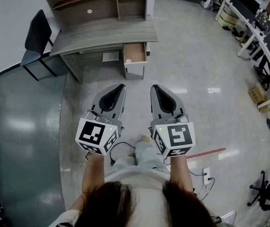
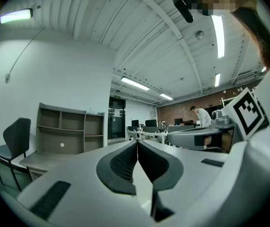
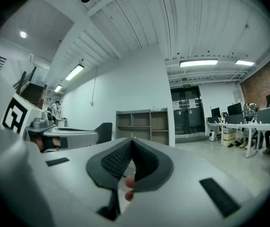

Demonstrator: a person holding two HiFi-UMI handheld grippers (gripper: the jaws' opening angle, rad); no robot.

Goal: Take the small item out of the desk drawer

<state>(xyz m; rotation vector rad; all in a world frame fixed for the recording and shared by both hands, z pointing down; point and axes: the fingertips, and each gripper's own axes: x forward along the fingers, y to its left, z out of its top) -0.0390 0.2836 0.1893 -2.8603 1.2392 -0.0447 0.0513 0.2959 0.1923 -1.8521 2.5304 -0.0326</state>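
Over on the left a dark chair point(image 1: 35, 37) sits off to the side of the desk point(image 1: 101, 34), so the desk front is free to walk up to. The desk stands against the wall, with open shelves point(image 1: 97, 1) along its back edge. Under its right end the drawer point(image 1: 135, 53) is pulled out. A small pale item point(image 1: 128, 60) lies in the drawer's near left corner, too small from here to say what it is. With the drawer already open, I'd say only the reach and the pick remain.

The person stands well back from the desk on the bare floor point(image 1: 196, 65). Both tools are held out level, side by side, and aimed roughly at the drawer. The left gripper point(image 1: 120, 87) has its ribbed pads point(image 2: 120, 162) pressed together at the tips with nothing between them. The right gripper point(image 1: 154, 87) is closed the same way and is just as empty. To me that looks like a carrying pose for the walk-up. Whichever tool goes in will have to spread its jaws before it can take the item.

Further right, workstations point(image 1: 262, 22) run along the wall and a box point(image 1: 256, 94) sits on the floor beside them, well apart from the path to the desk.
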